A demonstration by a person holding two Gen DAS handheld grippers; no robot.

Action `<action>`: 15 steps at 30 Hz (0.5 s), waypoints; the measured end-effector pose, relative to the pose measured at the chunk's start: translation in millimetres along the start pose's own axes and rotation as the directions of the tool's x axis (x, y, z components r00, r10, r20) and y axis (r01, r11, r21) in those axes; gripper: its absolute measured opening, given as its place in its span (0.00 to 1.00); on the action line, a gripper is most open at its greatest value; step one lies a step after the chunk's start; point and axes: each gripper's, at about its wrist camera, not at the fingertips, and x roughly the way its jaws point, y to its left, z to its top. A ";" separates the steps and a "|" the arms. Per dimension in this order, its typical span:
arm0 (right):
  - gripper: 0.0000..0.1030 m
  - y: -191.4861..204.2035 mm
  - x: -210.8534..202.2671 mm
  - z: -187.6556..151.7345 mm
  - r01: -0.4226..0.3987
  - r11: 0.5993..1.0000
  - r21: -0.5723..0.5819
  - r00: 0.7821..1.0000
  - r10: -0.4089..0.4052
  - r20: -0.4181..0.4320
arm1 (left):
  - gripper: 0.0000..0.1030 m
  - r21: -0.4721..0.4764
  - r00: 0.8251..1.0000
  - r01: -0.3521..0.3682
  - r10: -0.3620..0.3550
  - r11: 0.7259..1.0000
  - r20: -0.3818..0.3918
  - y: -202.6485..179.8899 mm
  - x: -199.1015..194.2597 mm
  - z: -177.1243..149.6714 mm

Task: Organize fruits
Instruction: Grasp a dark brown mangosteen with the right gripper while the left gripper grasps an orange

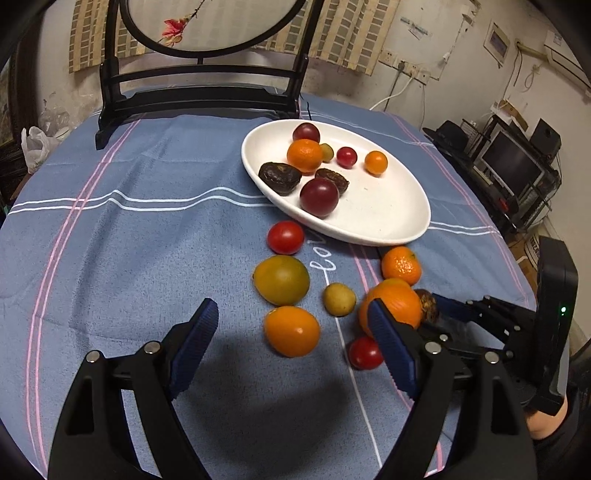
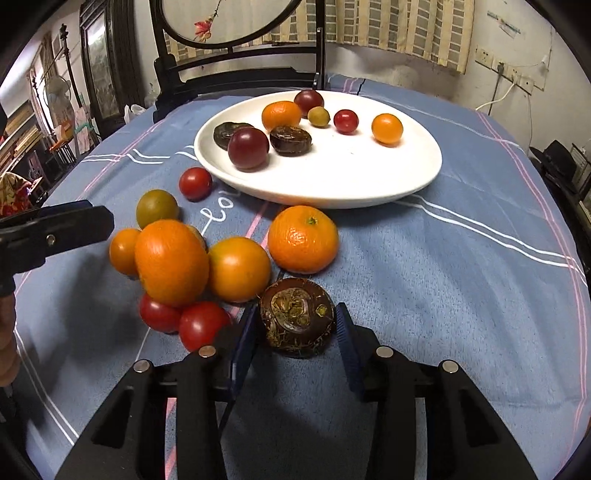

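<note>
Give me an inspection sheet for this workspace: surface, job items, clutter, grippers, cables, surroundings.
Surface: round table under a blue cloth with pink and white stripes.
Job's things: white plate holding eight pieces; loose fruit beside it, including a mandarin, a large orange and red tomatoes.
Clutter: dark wooden stand at the far edge.
Grippers: left gripper open, nothing between its fingers; right gripper around a brown water chestnut, contact not certain.
Cables: white cord hanging from wall sockets, off the table.
Surroundings: bamboo blind, monitor on a rack at the right.
</note>
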 end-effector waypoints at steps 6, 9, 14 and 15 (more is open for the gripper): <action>0.42 -17.7 -9.6 -2.5 -0.063 0.996 0.070 0.998 0.061 0.035 | 0.80 0.092 0.999 -0.035 0.036 0.995 -0.013 -9.1 0.4 -6.4; 0.42 -24.9 -14.4 -3.2 -0.075 0.993 0.091 0.996 0.070 0.052 | 0.80 0.150 0.998 -0.056 0.061 0.987 -0.025 -14.6 7.3 -12.4; 0.42 -28.7 -23.9 -1.7 -0.079 0.992 0.094 0.994 0.071 0.087 | 0.66 0.157 0.993 -0.069 0.084 0.985 -0.089 -12.3 26.6 -16.8; 0.42 -28.3 -25.4 -1.1 -0.082 0.992 0.091 0.993 0.074 0.092 | 0.64 0.148 0.991 -0.074 0.090 0.986 -0.104 -10.4 31.9 -17.1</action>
